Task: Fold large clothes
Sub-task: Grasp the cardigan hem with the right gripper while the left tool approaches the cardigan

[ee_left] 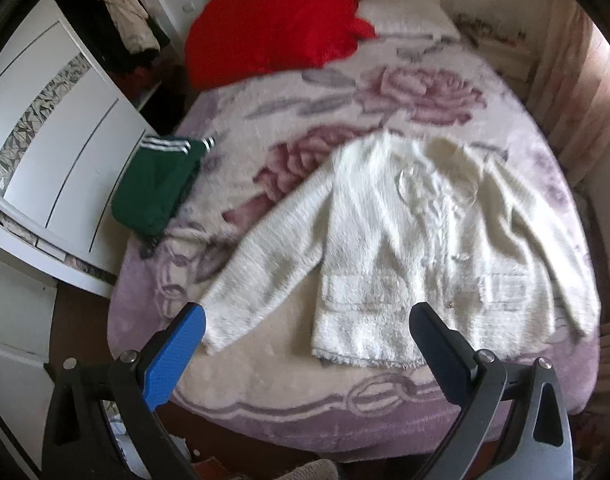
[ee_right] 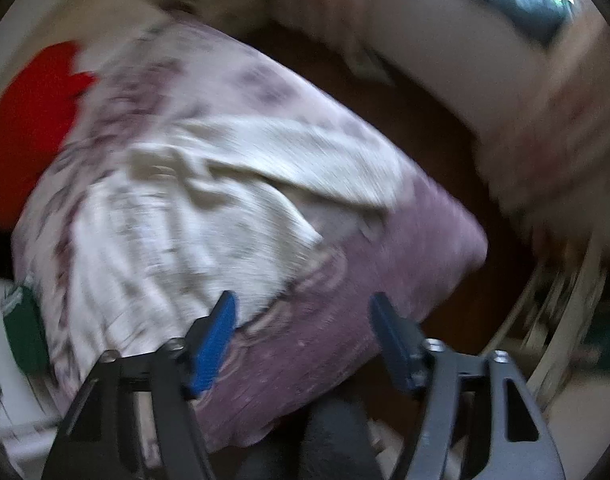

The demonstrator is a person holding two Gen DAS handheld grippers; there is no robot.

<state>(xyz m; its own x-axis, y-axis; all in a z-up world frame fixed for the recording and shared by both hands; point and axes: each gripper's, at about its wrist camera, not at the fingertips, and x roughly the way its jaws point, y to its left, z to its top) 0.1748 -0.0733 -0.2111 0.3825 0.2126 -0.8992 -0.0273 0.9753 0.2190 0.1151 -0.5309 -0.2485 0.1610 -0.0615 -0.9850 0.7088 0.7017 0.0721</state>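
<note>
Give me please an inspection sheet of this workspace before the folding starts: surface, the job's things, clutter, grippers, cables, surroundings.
Surface: bed blanket, floral pink and lilac, covers the bed.
Job's things: white jacket lies spread flat, front up, sleeves out to both sides, not yet folded.
Clutter: green garment with white stripes, bunched at the bed's left edge; red garment at the far end.
Grippers: left gripper open, above the jacket's hem, holding nothing; right gripper open, empty, its view blurred.
Cables: nothing seen.
Surroundings: white wardrobe left of the bed, light coat hanging beyond it.
</note>
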